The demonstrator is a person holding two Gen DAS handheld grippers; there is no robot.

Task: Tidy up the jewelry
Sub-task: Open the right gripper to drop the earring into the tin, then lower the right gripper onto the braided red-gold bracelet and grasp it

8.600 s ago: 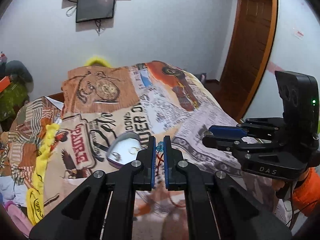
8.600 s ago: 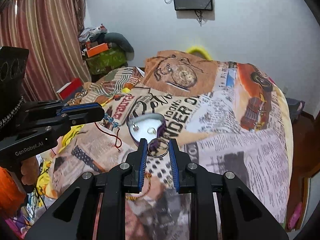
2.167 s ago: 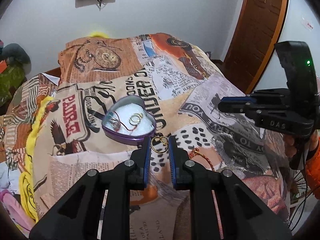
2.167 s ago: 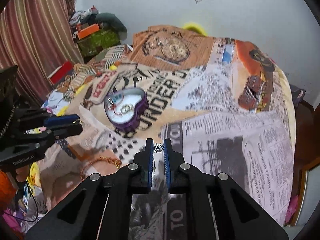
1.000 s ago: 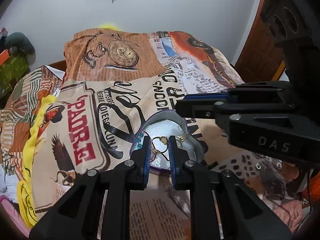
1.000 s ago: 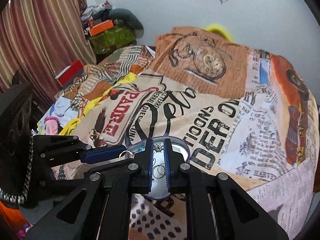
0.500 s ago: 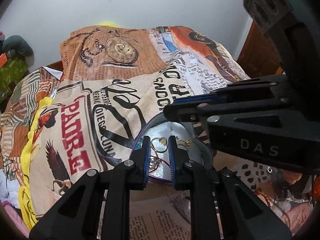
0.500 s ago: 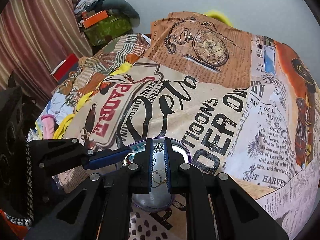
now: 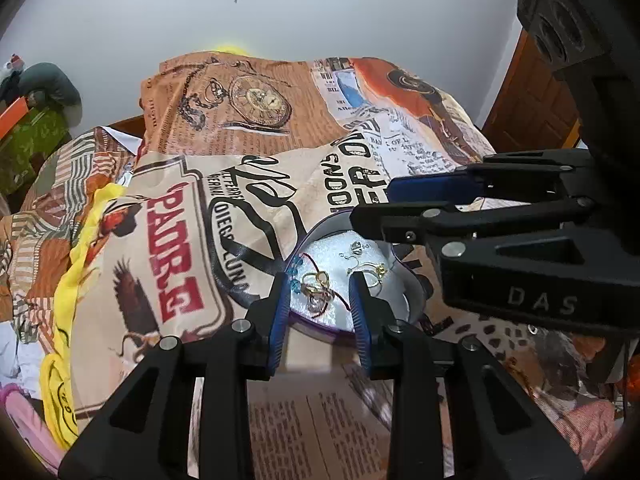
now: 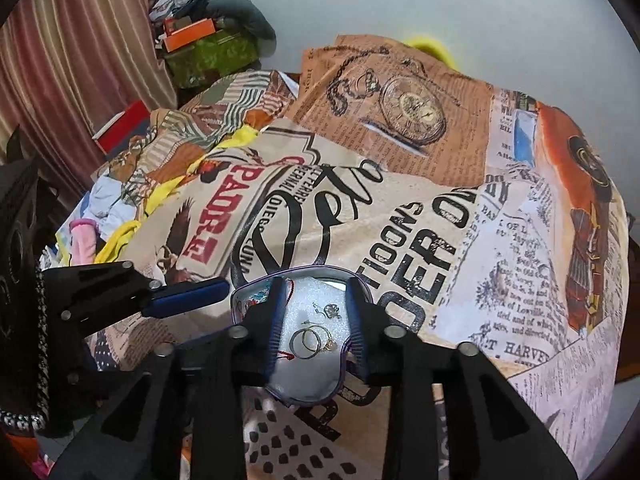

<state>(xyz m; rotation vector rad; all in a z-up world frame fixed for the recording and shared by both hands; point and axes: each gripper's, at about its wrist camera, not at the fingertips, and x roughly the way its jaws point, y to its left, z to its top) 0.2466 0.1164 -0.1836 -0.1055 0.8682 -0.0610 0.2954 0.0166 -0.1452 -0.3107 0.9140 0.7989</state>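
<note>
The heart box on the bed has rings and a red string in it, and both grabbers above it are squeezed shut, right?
Not quite. The left gripper and right gripper are both open, fingers spread with nothing between them, as each wrist view shows. The rest holds: the heart box on the bed holds rings and a red string.
</note>
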